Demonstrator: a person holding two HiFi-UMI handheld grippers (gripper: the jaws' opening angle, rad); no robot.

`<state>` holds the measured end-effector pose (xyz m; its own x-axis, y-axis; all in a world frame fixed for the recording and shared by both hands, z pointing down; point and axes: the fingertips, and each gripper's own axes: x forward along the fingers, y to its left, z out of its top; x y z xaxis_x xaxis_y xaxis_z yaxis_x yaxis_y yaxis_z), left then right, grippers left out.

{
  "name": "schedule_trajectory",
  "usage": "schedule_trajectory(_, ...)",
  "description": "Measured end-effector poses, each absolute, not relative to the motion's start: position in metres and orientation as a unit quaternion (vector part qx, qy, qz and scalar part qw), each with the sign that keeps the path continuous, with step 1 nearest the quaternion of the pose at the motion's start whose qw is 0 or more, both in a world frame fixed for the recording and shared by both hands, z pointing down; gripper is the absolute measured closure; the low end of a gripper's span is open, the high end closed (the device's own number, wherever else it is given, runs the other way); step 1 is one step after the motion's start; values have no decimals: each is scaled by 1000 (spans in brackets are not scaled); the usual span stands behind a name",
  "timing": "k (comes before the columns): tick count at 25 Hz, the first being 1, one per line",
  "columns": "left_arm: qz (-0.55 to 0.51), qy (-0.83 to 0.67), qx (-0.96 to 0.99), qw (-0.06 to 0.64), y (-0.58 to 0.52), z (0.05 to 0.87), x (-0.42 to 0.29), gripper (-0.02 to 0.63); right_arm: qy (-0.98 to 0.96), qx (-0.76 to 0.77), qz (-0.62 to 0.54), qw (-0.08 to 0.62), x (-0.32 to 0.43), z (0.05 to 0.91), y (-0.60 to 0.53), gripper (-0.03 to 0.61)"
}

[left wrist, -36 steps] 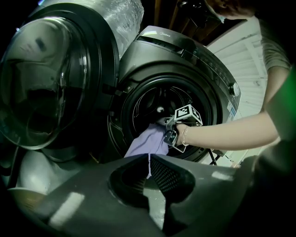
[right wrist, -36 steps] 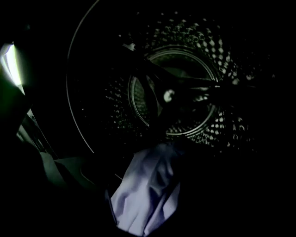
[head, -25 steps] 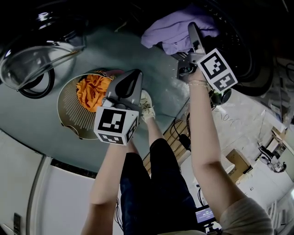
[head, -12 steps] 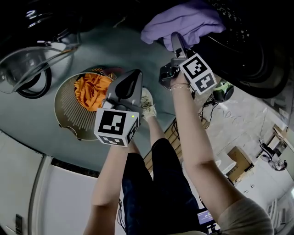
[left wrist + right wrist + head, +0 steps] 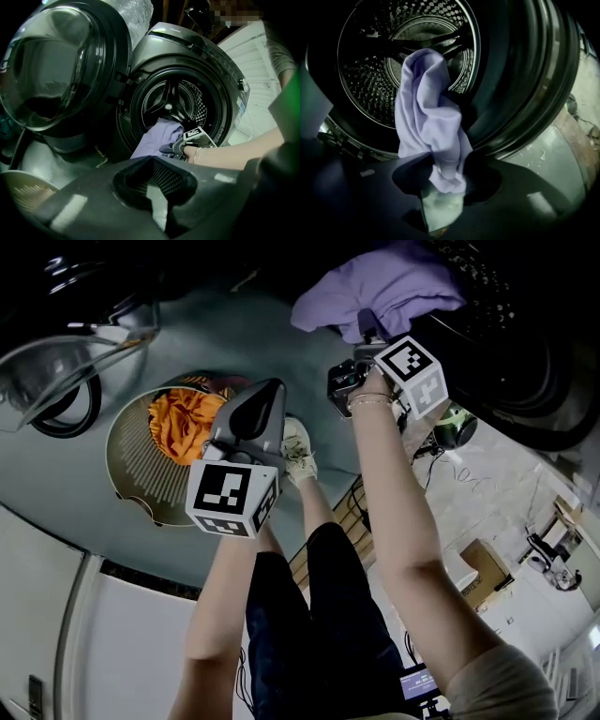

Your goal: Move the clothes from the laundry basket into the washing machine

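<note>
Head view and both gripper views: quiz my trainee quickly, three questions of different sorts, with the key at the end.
1. Multiple choice: the cloth in the laundry basket is A) orange, B) green, C) white.
2. True or false: the left gripper is shut on the lavender garment.
3. Short answer: where does the lavender garment lie relative to the washing machine's drum?
Key: 1 A. 2 False: its jaws stand apart, empty. 3 Partly inside the drum, partly hanging out over the opening's lip, its lower end pinched by the right gripper, whose jaws have just been closing.
</note>
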<state>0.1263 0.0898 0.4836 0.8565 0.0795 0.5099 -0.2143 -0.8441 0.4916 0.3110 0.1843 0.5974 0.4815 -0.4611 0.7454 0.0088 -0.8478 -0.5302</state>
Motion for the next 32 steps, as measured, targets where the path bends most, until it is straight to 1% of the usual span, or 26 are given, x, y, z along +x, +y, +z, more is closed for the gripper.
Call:
schedule_trajectory(2, 264, -38, 923, 279, 89, 483, 127, 607, 146, -829, -487, 232, 309, 587, 181, 476)
schedule_trajectory(3, 263, -39, 923, 279, 88, 482, 127, 607, 156, -835, -476, 227, 311, 578, 179, 498)
schedule_trajectory(8, 253, -37, 926, 278, 89, 469, 134, 607, 220, -865, -386, 235, 334, 518, 163, 502)
schedule_trajectory(14, 242, -34, 928, 282, 89, 460, 143, 607, 268, -901, -279, 195, 385, 458, 142, 503)
schedule_trajectory(18, 236, -26, 930, 281, 89, 455, 147, 607, 249, -920, -226, 199, 429, 431, 144, 503)
schedule_trajectory(22, 236, -27, 926, 292, 90, 460, 143, 607, 221, -936, -202, 185, 448, 422, 150, 505)
schedule_trajectory(23, 235, -28, 926, 293, 89, 460, 143, 607, 224, -935, -206, 184, 447, 425, 148, 466)
schedule_trajectory(24, 235, -29, 926, 294, 89, 461, 142, 607, 231, -931, -213, 184, 443, 429, 144, 317)
schedule_trajectory(25, 234, -29, 926, 294, 89, 460, 142, 607, 237, -927, -223, 185, 438, 434, 142, 191)
schedule_trajectory(26, 233, -28, 926, 294, 89, 459, 142, 607, 238, -925, -233, 185, 433, 438, 142, 145)
schedule_trajectory(27, 232, -28, 927, 294, 89, 458, 143, 607, 235, -923, -242, 183, 429, 442, 144, 108)
schedule_trajectory(28, 231, -28, 927, 294, 89, 456, 142, 607, 230, -924, -248, 180, 424, 445, 146, 86)
schedule_trajectory(32, 227, -33, 929, 290, 83, 455, 135, 607, 226, -931, -242, 156, 406, 442, 149, 69)
